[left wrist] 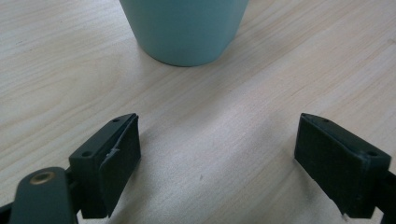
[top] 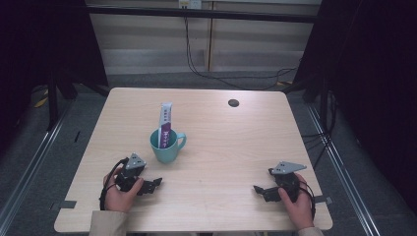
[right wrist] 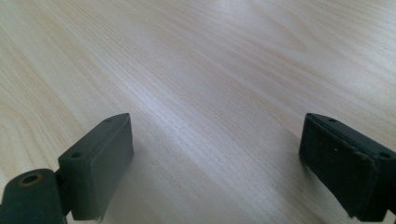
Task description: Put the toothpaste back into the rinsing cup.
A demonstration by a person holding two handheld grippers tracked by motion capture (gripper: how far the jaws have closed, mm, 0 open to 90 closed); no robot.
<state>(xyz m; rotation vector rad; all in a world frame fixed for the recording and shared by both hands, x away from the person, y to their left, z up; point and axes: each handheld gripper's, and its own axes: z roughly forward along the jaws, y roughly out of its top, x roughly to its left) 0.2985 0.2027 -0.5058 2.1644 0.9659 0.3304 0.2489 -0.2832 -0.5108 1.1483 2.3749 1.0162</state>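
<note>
The teal mug (top: 166, 145), with a purple-and-white tube (top: 166, 125) standing tall in it, sits on the surface just ahead of the left gripper (top: 156, 184), whose jaws are spread wide. A careless push forward could knock the mug and tip the top-heavy tube out. The right gripper (top: 257, 190), jaws also apart, rests well off to the side.
</note>
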